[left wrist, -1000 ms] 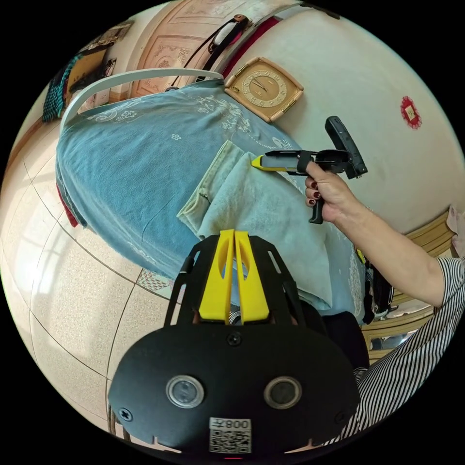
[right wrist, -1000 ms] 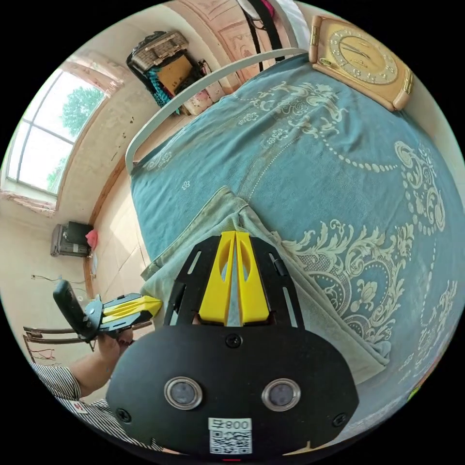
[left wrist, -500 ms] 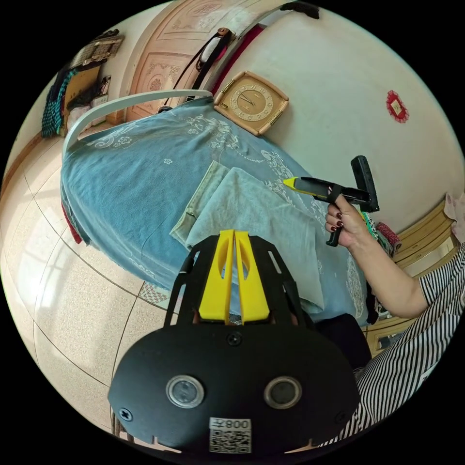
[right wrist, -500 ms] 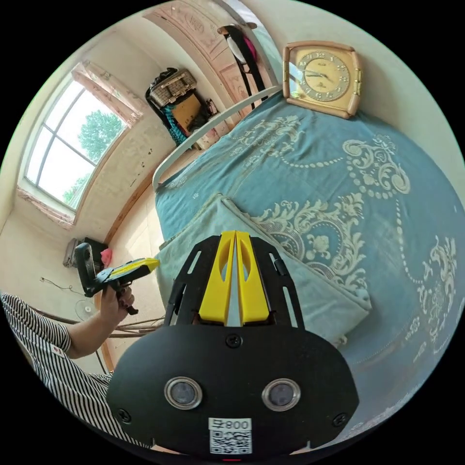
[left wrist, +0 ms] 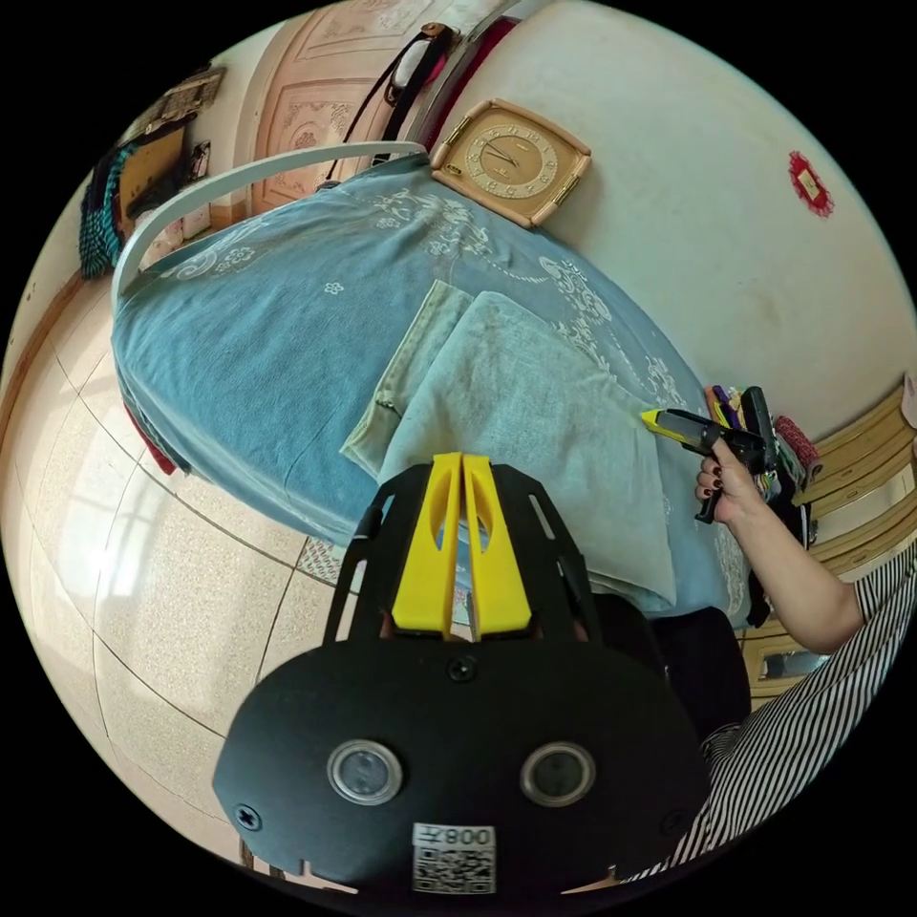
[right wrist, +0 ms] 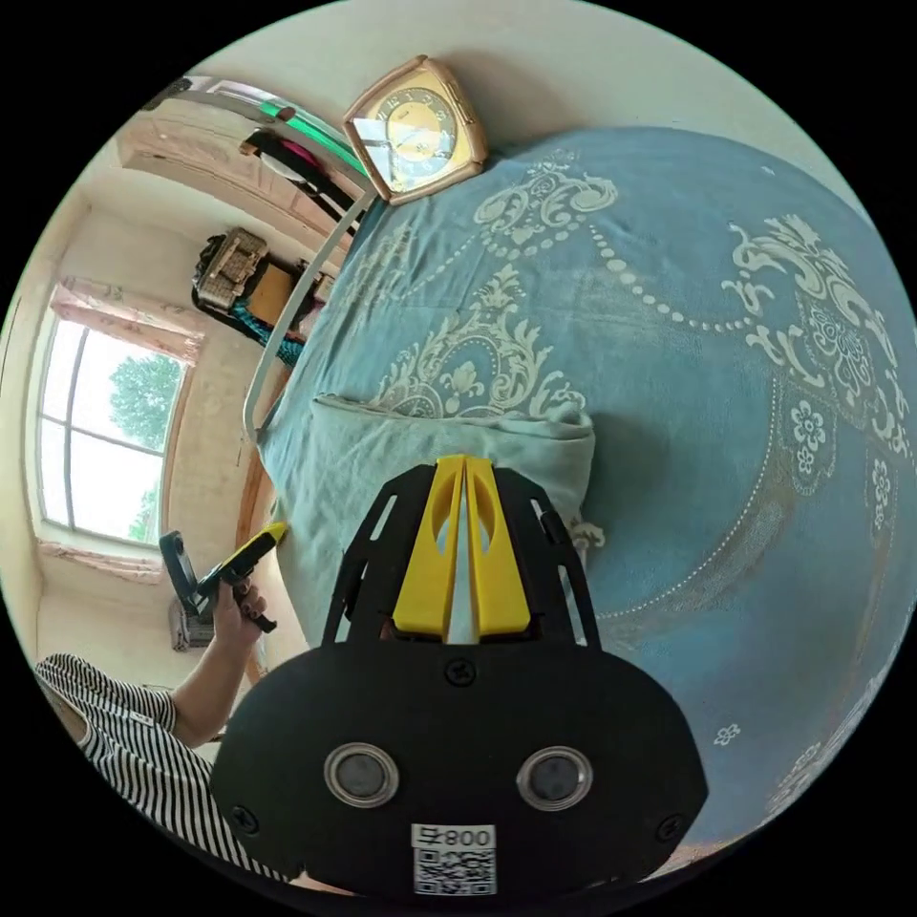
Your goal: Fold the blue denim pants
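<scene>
The blue denim pants (left wrist: 516,401) lie folded in a pale rectangle on the blue patterned bedspread (left wrist: 267,315). My left gripper (left wrist: 462,460) is shut with nothing in it, hovering off the near edge of the bed just short of the pants. In the left gripper view my right gripper (left wrist: 655,417), held by a hand (left wrist: 728,482), is shut beside the pants' right edge. From the right gripper view, the right gripper (right wrist: 464,461) hangs shut above the folded end of the pants (right wrist: 382,449), and the left gripper (right wrist: 271,533) sits past their far side.
A square clock (left wrist: 506,160) leans on the wall at the back of the bed. A white bed rail (left wrist: 239,172) curves round the end of the bed. Tiled floor (left wrist: 143,573) lies beside it. A window (right wrist: 105,420) is across the room. The person wears a striped sleeve (left wrist: 812,726).
The right gripper has left the far waistband corner and travelled along the pants to their other end, staying shut. The pants lie still; the left gripper barely moved.
</scene>
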A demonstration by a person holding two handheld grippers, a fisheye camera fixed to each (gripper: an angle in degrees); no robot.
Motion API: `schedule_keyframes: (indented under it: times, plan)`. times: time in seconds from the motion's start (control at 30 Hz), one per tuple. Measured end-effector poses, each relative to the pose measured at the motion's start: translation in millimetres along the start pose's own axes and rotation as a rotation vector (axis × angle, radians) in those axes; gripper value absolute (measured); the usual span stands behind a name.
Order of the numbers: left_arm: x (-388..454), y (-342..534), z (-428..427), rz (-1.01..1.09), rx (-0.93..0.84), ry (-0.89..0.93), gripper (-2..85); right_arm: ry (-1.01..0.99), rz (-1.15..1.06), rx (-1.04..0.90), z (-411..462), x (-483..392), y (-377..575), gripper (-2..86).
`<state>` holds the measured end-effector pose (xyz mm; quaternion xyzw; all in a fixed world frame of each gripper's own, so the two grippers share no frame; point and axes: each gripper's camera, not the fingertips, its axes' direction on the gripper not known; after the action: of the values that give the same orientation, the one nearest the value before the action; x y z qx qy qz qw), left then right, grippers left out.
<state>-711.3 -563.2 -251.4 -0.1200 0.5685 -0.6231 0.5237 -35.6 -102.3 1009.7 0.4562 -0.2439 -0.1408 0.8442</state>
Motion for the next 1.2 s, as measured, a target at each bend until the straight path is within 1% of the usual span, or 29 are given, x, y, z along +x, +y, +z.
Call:
schedule_keyframes:
  times: [0.03, 0.1, 0.2, 0.3, 0.33, 0.37, 0.4, 0.47, 0.57, 0.63, 0.7, 0.77, 0.8, 0.87, 0.93, 0.97, 1.03, 1.1, 1.13, 1.2]
  plan:
    - [2, 2, -5, 0.007, 0.027, -0.008, 0.2, -0.004, -0.024, 0.005, -2, -8, 1, 0.0]
    - [5, 3, -7, 0.013, 0.046, -0.022, 0.2, -0.005, -0.165, -0.037, 4, -49, -4, 0.0]
    - [4, 4, 7, 0.017, -0.007, -0.036, 0.3, 0.005, -0.315, -0.098, 37, -101, -17, 0.0]
    - [-1, 8, 14, -0.004, 0.006, -0.005, 0.3, -0.005, -0.381, -0.181, 80, -139, -33, 0.0]
    - [-2, 9, 15, -0.006, 0.007, 0.006, 0.3, 0.020, -0.389, -0.201, 90, -144, -36, 0.0]
    - [-3, 10, 16, -0.010, 0.008, 0.013, 0.3, 0.088, -0.393, -0.264, 110, -151, -40, 0.0]
    - [-4, 10, 17, -0.024, 0.009, 0.025, 0.3, 0.098, -0.376, -0.287, 118, -152, -41, 0.0]
    - [-4, 10, 18, -0.026, 0.002, 0.036, 0.2, 0.082, -0.394, -0.308, 112, -152, -40, 0.0]
    - [0, 12, 11, -0.020, 0.024, 0.056, 0.1, 0.071, -0.429, -0.271, 79, -147, -23, 0.0]
    - [10, 17, 3, 0.017, 0.067, 0.081, 0.1, 0.009, -0.435, -0.233, 48, -141, 0, 0.1]
    - [16, 21, 5, 0.041, 0.061, 0.098, 0.1, -0.047, -0.423, -0.230, 16, -131, 43, 0.1]
    - [17, 23, 19, 0.041, 0.000, 0.066, 0.1, -0.075, -0.408, -0.271, 6, -124, 78, 0.1]
    - [14, 25, 30, 0.029, -0.028, 0.066, 0.0, -0.069, -0.391, -0.325, 9, -119, 99, 0.1]
    - [5, 26, 36, -0.008, -0.004, 0.121, 0.0, -0.042, -0.393, -0.414, 20, -114, 125, 0.1]
    - [1, 23, 40, -0.028, -0.025, 0.156, 0.0, -0.051, -0.400, -0.351, 18, -108, 136, 0.1]
    - [1, 23, 40, -0.026, -0.027, 0.151, 0.0, -0.076, -0.350, -0.380, 18, -103, 132, 0.1]
    - [6, 22, 40, -0.023, -0.041, 0.120, 0.0, -0.065, -0.337, -0.410, 13, -105, 126, 0.0]
    - [13, 21, 34, -0.012, -0.033, 0.085, 0.1, -0.030, -0.392, -0.351, -14, -118, 133, 0.0]
    - [17, 22, 28, -0.004, -0.014, 0.059, 0.1, -0.036, -0.394, -0.338, -21, -119, 136, 0.0]
    - [22, 26, 22, 0.009, 0.009, 0.076, 0.1, -0.042, -0.370, -0.310, -43, -112, 155, 0.0]
